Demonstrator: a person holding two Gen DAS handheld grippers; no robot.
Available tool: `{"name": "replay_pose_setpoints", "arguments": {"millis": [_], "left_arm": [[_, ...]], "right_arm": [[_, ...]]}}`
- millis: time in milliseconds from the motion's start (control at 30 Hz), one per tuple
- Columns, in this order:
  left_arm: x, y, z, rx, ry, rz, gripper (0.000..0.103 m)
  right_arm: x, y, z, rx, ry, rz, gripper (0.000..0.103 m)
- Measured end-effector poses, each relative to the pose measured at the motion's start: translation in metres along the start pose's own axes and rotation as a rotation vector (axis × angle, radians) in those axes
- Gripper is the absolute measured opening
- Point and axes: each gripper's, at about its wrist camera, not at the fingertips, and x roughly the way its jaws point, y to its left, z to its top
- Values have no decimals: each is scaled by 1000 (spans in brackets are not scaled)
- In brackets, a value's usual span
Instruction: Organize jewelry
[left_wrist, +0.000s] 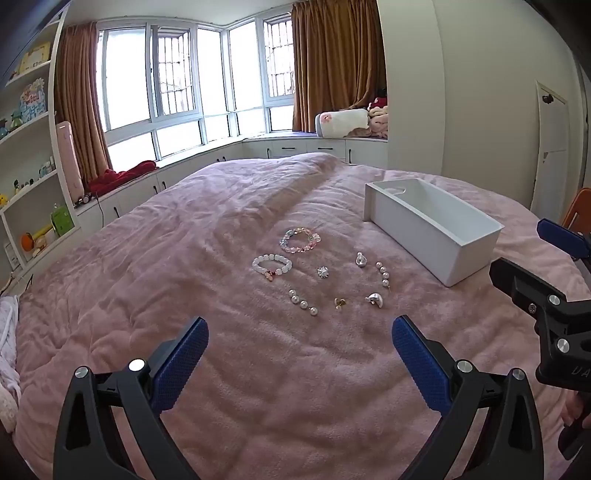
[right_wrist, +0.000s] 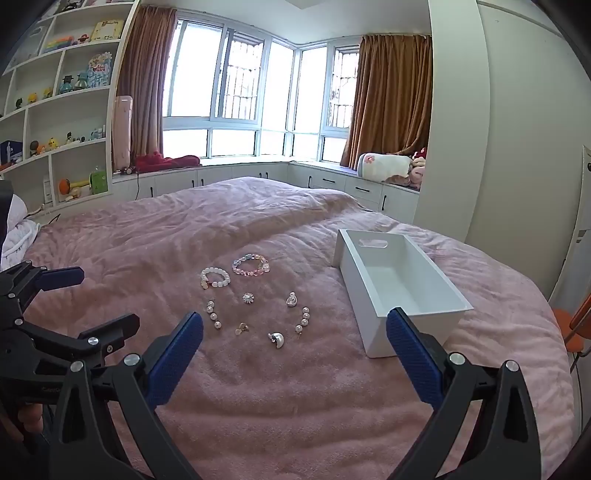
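The jewelry lies on the pink blanket (left_wrist: 184, 258) at frame centre, the nearest pearl strand (left_wrist: 303, 303) slanting down-right just above the left gripper (left_wrist: 299, 332), the white box (right_wrist: 402, 291) at right beyond the right gripper (right_wrist: 295, 328); both spread wide, holding nothing; no readable writing

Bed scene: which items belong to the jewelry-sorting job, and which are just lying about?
Job:
white bead bracelet
pastel bead bracelet
pearl strands
small earrings and charms
white box

Lying about:
red cloth
rolled blanket
shelf toys
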Motion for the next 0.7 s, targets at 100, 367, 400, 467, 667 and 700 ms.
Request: {"name": "replay_pose_setpoints", "arguments": {"millis": [100,367,400,467,667,700], "left_arm": [[-2,2,3,1,8,0,101],[-2,1,4,1,4,0,101],[-2,1,4,1,5,-1,101],[-2,1,4,2,5,0,101],[-3,1,4,1,2,1,101],[-3,1,4,1,2,3,101]], "right_arm": [[-2,-2,1,-1,2,2,98],[-3,2,-2,-6,3,-3,98],[-2,3,-1,-7,4,-4,98],[-2,2,-2,-5,2,-3,98],[-1,4,-2,-6,-1,-2,98],[-1,4,-2,-5,-2,-1,98]]}}
